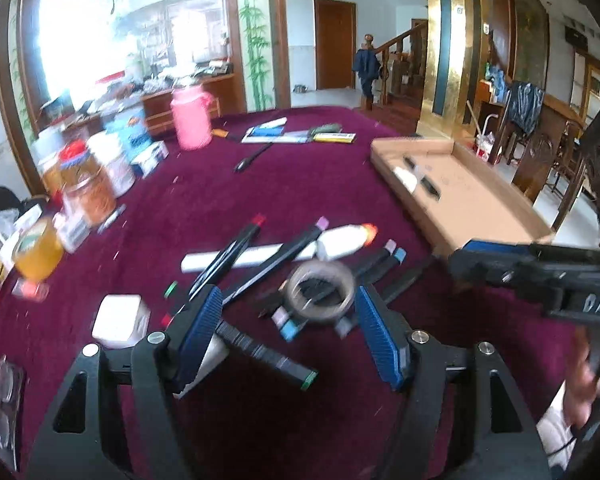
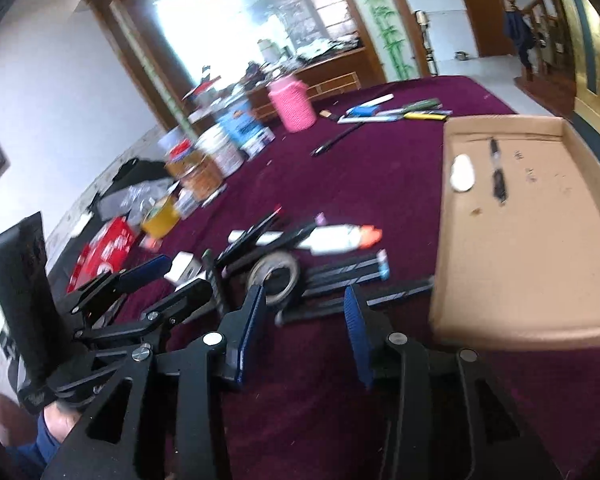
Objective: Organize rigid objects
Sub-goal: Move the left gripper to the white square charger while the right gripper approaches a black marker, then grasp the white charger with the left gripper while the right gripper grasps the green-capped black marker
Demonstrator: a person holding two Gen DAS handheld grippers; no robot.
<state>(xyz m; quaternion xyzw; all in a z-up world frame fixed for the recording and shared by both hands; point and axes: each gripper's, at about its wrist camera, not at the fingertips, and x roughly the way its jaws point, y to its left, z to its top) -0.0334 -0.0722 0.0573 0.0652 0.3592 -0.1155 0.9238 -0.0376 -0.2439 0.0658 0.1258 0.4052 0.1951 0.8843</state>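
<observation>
Left wrist view: I'm over the maroon tablecloth [image 1: 228, 200], biggest thing in frame, w/ the cardboard tray [image 1: 480, 204] on it to the right. Tray holds a white oval piece [image 2: 461, 172] and a dark pen [image 2: 497, 176], lying apart from each other. Far side, a pink jug [image 1: 191, 120] stands upright; along the left edge a row of jars and tubs [image 1: 96, 176], blurred, can't read labels. Mid-table, just ahead of my tools, sits the clutter pile: black markers [image 1: 300, 246] w/ coloured caps crossing each other, a white glue tube w/ orange tip [image 1: 346, 242] on top of them, and a tape roll [image 1: 320, 292] resting on the marker ends. A white block [image 1: 120, 320] lies just left of the pile.

Left gripper [image 1: 290, 334]: jaws apart, nothing pinched; a green-capped marker [image 1: 268, 354] lies on the cloth between them, pads not pressing it. Right gripper [image 2: 304, 328]: jaws apart but narrower, empty, hovering near the tape roll and the tray's near corner. Frames are motion-blurred, so fine contact is hard to judge.
</observation>
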